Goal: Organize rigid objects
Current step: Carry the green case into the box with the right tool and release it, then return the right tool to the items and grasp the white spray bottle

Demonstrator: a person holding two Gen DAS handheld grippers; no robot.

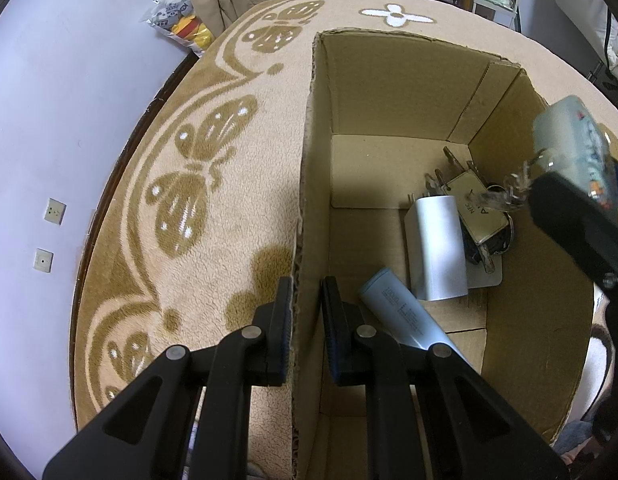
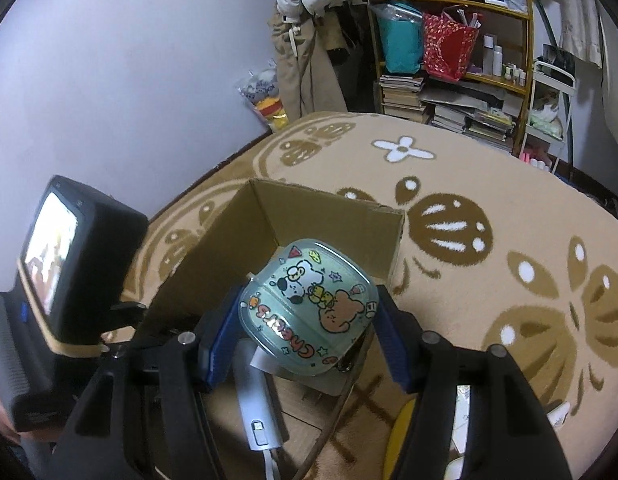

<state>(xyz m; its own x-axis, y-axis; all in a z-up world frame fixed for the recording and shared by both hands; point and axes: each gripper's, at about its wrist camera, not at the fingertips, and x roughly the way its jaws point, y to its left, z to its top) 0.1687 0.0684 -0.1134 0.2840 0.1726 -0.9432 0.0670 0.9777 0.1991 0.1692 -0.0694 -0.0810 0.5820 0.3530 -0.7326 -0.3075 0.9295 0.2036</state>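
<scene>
An open cardboard box (image 1: 393, 92) stands on the rug. In it lie a silver charger (image 1: 437, 248), a pale blue cylindrical power bank (image 1: 401, 312) and a bunch of keys with a tag (image 1: 481, 208). My left gripper (image 1: 305, 308) straddles the box's left wall, one finger outside and one inside, shut on that wall. My right gripper (image 2: 305, 310) is shut on a pale green case (image 2: 305, 308) covered in cartoon stickers. It holds the case above the box's right side, where the case (image 1: 569, 136) shows again in the left wrist view.
A beige rug with brown butterfly patterns (image 1: 197, 184) surrounds the box. Book stacks and a cluttered shelf (image 2: 449, 92) stand at the far edge, and a bag of plush toys (image 2: 265, 96) leans on the wall. The left gripper's camera unit (image 2: 69, 260) sits close on the left.
</scene>
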